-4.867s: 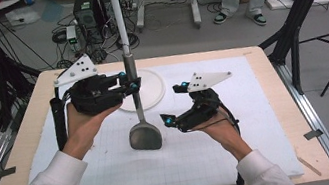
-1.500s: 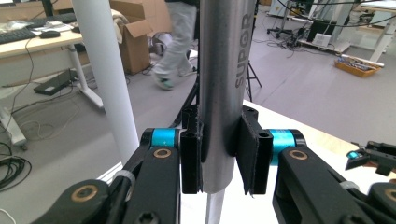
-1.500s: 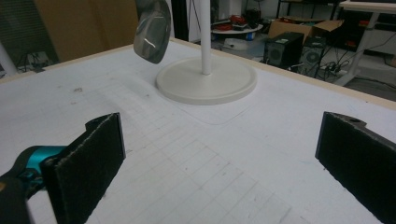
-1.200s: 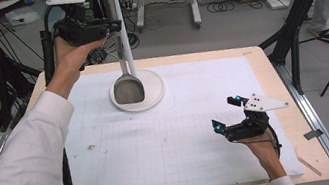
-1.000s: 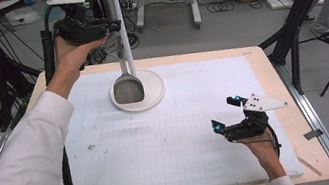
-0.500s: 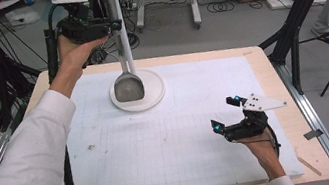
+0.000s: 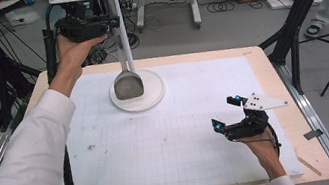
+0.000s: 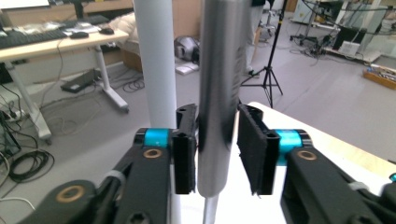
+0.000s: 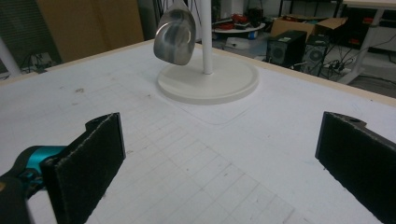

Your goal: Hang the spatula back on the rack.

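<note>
Fingers of left gripper (image 8: 217,149) pinch spatula (image 7: 127,84) handle, top cut off; right gripper (image 9: 219,163) fingers spread.

mat (image 7: 161,144): wide open between right gripper (image 7: 231,124) and stand base (image 7: 153,97) | hanging spatula (image 7: 126,84) and white pole (image 7: 116,24) block the far middle

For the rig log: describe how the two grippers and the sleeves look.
Both grippers are black with turquoise accents at the jaw joints. The left gripper and the right gripper each carry a pale three-cornered plate on top. The fingers are flat black ribbed pads. A black cable trails from the left one. The sleeve is white, with a black paw print.
</note>
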The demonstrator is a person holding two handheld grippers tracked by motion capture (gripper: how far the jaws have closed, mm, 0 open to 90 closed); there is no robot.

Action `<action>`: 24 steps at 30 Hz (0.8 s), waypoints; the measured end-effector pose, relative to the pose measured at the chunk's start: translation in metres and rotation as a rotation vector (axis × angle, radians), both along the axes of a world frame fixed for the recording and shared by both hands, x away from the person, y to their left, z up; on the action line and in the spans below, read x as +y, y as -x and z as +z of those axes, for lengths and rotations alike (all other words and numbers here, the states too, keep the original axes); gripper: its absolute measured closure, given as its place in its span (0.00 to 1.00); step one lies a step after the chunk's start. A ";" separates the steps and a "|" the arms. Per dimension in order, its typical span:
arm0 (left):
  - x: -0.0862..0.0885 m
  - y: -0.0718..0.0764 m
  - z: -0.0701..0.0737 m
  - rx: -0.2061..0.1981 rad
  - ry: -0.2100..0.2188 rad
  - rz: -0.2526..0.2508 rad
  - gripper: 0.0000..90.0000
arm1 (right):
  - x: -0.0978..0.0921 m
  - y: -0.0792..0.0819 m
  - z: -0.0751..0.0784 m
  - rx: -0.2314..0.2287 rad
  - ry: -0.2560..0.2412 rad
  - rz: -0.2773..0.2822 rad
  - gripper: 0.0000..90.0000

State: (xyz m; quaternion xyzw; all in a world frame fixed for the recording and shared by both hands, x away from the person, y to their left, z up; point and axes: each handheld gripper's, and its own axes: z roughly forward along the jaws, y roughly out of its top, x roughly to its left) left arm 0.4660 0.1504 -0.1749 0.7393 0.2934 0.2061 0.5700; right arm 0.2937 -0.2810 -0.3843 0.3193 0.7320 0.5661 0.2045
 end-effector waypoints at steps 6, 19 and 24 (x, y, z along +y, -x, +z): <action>0.011 0.012 0.002 -0.015 -0.028 -0.007 0.74 | 0.000 -0.001 0.000 0.004 -0.004 0.003 0.00; 0.039 0.053 -0.028 -0.018 -0.104 -0.020 0.47 | -0.002 -0.002 -0.001 -0.002 -0.003 0.004 0.00; 0.050 0.076 -0.050 -0.041 -0.090 -0.045 0.18 | -0.003 -0.002 -0.001 -0.002 -0.003 0.002 0.00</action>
